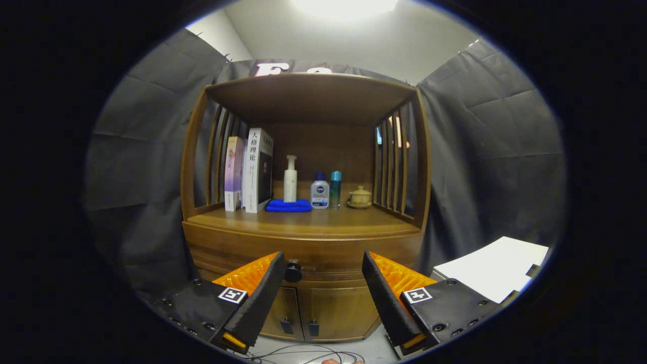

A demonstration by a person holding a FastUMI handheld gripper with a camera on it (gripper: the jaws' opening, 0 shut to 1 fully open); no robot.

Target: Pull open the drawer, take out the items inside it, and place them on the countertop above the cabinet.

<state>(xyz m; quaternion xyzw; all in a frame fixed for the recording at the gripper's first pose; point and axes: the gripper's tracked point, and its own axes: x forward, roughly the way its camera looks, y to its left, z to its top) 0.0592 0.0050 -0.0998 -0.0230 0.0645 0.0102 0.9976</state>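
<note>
Brown wood makes up the cabinet [303, 237] that stands straight ahead of the gripper [323, 268] — a warm, polished piece with slatted sides and an open shelf on top. The drawer [323, 258] runs as a wide band across the cabinet front, just under the shelf's countertop [303, 220], and it is closed flush. A small round dark knob [292, 271] sits on the drawer front, touching or just beside the inner edge of the left finger; the view cannot settle which. The gripper's two fingers stand well apart, holding nothing, with the drawer front showing in the gap between them.

Below the drawer are two cabinet doors [298, 311], each with a small dark pull near the centre seam.

On the countertop, from left to right — two upright books [250, 172], a folded blue cloth [288, 205] with a white pump bottle [290, 179] behind it, a small white bottle with a blue cap [319, 191], a slim teal bottle [335, 188], and a small lidded ceramic cup on a saucer [359, 197].

White sheets of paper [493, 273] lie on a surface to the right of the cabinet.
</note>
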